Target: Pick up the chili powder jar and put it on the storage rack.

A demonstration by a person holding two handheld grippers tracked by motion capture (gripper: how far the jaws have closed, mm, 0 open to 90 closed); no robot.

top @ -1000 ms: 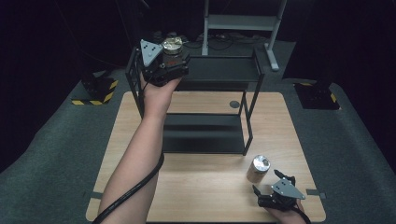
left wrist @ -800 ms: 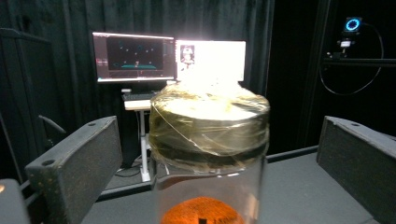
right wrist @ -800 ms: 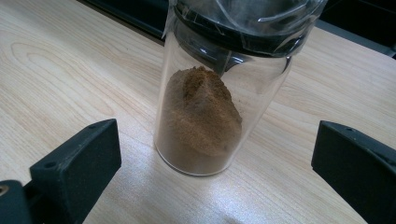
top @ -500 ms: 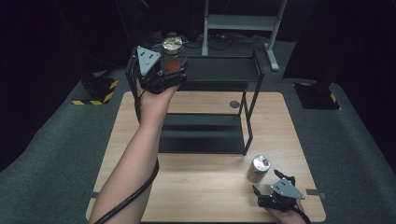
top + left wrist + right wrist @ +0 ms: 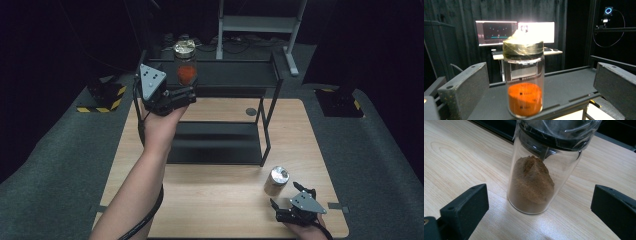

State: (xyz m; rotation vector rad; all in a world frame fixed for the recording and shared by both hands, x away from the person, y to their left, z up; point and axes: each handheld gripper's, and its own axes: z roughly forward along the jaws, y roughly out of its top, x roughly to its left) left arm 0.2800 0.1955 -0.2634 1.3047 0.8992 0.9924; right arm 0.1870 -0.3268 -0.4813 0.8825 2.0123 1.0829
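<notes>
The jar of orange powder (image 5: 185,64) stands upright on the top shelf of the black rack (image 5: 235,75), at its far left end. It is a clear cylinder under a wide dark lid wrapped in shiny film, with the powder filling roughly its lower third. It looks like glass, though the dim light makes that hard to confirm; if so, it is rigid, smooth, breakable and fairly light, and top-heavy enough to tip if nudged. The best hold is across the straight wall below the lid, where the sides are parallel. The left gripper (image 5: 176,96) hangs just in front of the jar with its jaws spread wide on either side of it, touching nothing. Farther right, near the table's (image 5: 215,200) front edge, the jar of brown powder (image 5: 276,180) stands on the wood, and the right gripper (image 5: 287,210) rests close beside it, jaws likewise apart and empty.
</notes>
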